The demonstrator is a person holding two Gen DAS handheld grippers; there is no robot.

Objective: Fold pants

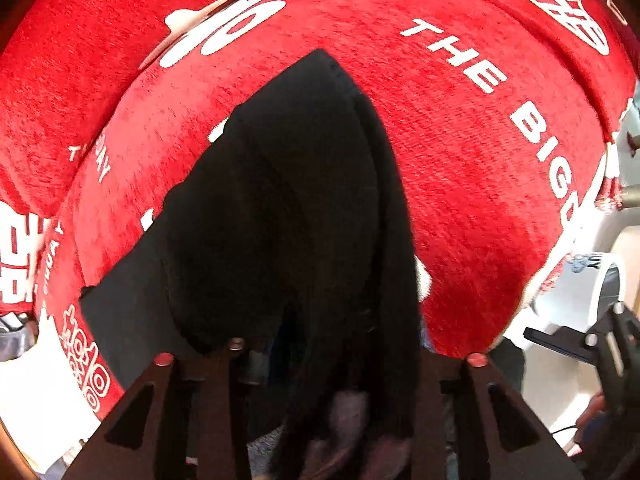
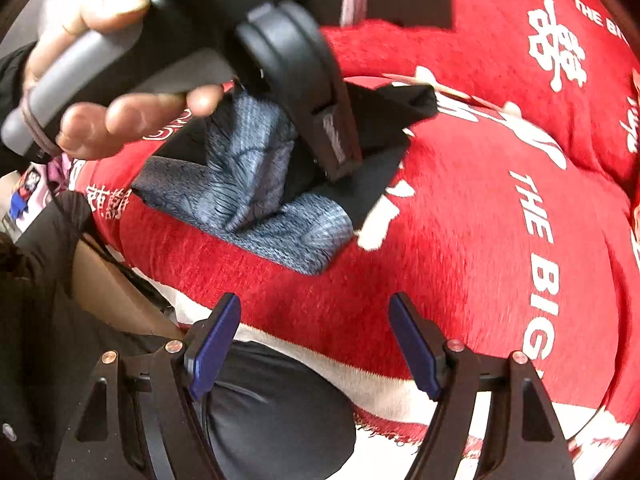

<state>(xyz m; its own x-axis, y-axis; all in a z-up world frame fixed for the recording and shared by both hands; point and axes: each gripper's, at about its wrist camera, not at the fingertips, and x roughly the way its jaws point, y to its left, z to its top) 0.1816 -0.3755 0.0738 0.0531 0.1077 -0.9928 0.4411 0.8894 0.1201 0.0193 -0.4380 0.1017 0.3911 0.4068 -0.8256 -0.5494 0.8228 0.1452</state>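
Observation:
The black pants (image 1: 288,208) lie on a red blanket (image 1: 460,168) and stretch away from my left gripper (image 1: 320,360). The cloth drapes over the left gripper's jaws and hides its fingertips; it looks shut on the pants. In the right wrist view the left gripper (image 2: 340,156) presses into the pants (image 2: 376,132), whose blue-grey inside (image 2: 256,184) is turned out in a bunch. My right gripper (image 2: 314,344) is open and empty, its blue pads (image 2: 214,348) wide apart, held above the blanket's near edge.
The red blanket (image 2: 500,240) with white lettering covers the whole surface, with a white fringed edge (image 2: 360,376) near me. The person's hand (image 2: 120,116) holds the left gripper's handle. A dark clothed leg (image 2: 272,412) is below the right gripper.

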